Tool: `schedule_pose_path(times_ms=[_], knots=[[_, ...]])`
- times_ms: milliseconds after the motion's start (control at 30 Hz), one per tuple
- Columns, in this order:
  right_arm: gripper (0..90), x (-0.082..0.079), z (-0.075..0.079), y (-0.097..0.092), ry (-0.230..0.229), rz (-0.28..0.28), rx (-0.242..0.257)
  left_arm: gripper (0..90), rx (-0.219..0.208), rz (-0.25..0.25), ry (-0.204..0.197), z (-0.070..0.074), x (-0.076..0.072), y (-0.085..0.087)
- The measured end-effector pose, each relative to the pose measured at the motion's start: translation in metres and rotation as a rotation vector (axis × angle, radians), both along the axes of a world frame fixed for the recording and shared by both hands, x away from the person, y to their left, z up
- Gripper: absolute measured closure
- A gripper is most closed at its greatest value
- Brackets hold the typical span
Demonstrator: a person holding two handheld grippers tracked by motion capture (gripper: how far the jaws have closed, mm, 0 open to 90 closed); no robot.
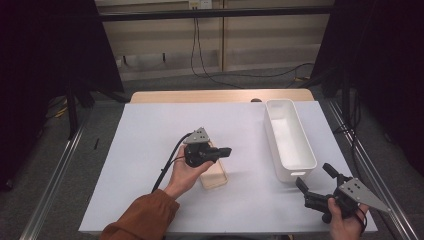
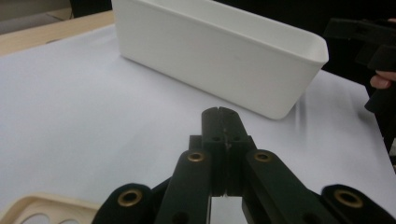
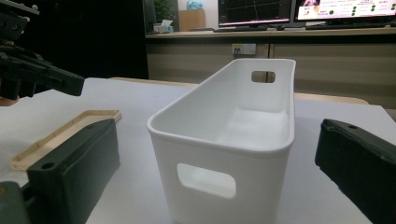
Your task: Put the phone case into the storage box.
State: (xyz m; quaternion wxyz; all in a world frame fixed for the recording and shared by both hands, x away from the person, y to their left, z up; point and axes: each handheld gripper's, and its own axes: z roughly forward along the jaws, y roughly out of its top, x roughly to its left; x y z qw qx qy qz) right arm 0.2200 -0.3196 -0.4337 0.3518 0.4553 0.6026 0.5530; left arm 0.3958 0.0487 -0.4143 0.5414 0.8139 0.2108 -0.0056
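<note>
The bin (image 1: 290, 140) is plain white. The lid (image 1: 214, 174) is pale cream-beige. Both grippers, left (image 1: 226, 150) and right (image 1: 314, 179), are black with grey plates. The sheet (image 1: 145, 150) is white, the desk (image 1: 220, 95) light wood, the sleeve (image 1: 145, 216) rust-brown.

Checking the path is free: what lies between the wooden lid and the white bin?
Nothing: in the high view, bare white table cover separates the wooden lid from the white bin.
</note>
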Motion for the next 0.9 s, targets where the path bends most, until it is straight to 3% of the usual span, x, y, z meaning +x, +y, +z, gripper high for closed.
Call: schedule_pose_path(times_ms=[300, 500, 533, 633, 700, 767, 900], knots=[[0.0, 0.0, 0.0, 0.0, 0.001, 0.003, -0.002, 90.0, 0.144, -0.033, 0.047, 0.002, 0.005, -0.004], [0.0, 0.0, 0.0, 0.001, 0.001, 0.004, -0.002, 90.0, 0.201, -0.044, 0.09, 0.004, 0.01, -0.011], [0.0, 0.0, 0.0, 0.001, 0.001, 0.005, -0.003, 90.0, 0.236, -0.049, 0.095, 0.004, 0.012, -0.014], [0.0, 0.0, 0.0, 0.0, 0.002, 0.002, 0.0, 90.0, 0.267, -0.067, 0.118, 0.003, 0.014, -0.018], [0.0, 0.0, 0.0, 0.0, 0.003, 0.003, 0.001, 90.0, 0.29, -0.064, 0.088, 0.003, 0.013, -0.02], [0.0, 0.0, 0.0, 0.0, 0.003, 0.004, 0.0, 90.0, 0.307, -0.076, 0.084, 0.002, 0.013, -0.023], [0.0, 0.0, 0.0, 0.0, 0.002, 0.004, 0.0, 90.0, 0.359, -0.09, 0.114, -0.003, 0.014, -0.026]])
